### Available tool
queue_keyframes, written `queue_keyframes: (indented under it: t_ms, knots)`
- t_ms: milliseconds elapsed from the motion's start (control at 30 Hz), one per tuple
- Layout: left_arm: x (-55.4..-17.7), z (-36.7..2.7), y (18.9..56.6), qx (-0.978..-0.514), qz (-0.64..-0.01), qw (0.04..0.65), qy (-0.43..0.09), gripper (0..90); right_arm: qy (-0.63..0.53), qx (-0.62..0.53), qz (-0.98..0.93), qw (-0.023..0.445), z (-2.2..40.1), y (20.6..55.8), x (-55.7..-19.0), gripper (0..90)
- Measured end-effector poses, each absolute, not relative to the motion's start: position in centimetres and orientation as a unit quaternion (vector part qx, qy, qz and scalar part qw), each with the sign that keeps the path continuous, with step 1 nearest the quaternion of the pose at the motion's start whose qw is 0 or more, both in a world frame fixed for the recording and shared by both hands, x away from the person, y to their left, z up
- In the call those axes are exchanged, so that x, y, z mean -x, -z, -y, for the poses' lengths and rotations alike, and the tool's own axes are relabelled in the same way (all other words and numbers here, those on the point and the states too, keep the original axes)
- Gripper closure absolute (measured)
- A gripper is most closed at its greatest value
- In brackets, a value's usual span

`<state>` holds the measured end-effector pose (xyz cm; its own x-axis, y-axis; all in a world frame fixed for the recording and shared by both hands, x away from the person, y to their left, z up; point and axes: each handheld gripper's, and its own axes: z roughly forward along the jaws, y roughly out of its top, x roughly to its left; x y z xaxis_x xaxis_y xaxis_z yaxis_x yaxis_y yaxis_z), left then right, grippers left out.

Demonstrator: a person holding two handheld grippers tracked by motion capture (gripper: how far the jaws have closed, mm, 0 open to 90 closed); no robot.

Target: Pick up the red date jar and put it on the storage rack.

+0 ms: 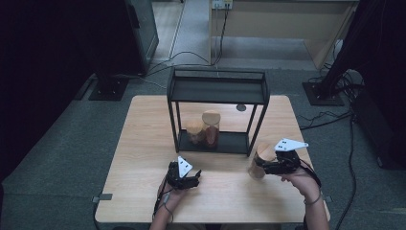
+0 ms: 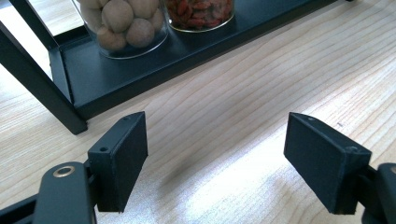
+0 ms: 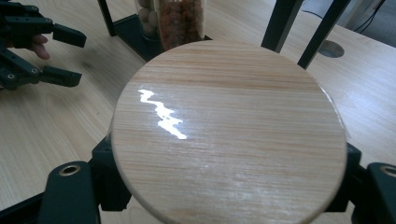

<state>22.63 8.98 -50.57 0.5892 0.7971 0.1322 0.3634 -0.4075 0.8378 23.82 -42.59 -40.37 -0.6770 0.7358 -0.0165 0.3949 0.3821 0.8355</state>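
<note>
My right gripper [image 1: 266, 166] is shut on a glass jar [image 1: 257, 168] with a round wooden lid [image 3: 229, 126]. It holds the jar tilted just above the table, in front of the rack's right leg. The lid faces the right gripper view, with the jaws pressing on the jar from both sides [image 3: 229, 175]. My left gripper [image 1: 195, 177] rests low over the table's front middle, open, with bare wood between its pads [image 2: 121, 158]. It also appears at the top left of the right gripper view [image 3: 60, 56].
A black two-level metal rack [image 1: 218, 91] stands mid-table. On its lower shelf [image 2: 154, 65] are a jar of round pale nuts [image 2: 123, 23] and a jar of red dried berries [image 2: 201, 11]. A round hole [image 1: 241, 108] sits in the tabletop behind the rack.
</note>
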Motion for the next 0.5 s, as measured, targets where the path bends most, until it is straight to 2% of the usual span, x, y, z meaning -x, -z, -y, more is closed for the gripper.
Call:
queue_keyframes:
  t_ms: [500]
  knots:
    - [-22.66, -8.93, 50.57, -0.795, -0.365, 0.403, -0.268, 21.7, -0.443, -0.353, -0.799, 0.199, 41.98, 40.56, -23.73, 24.8]
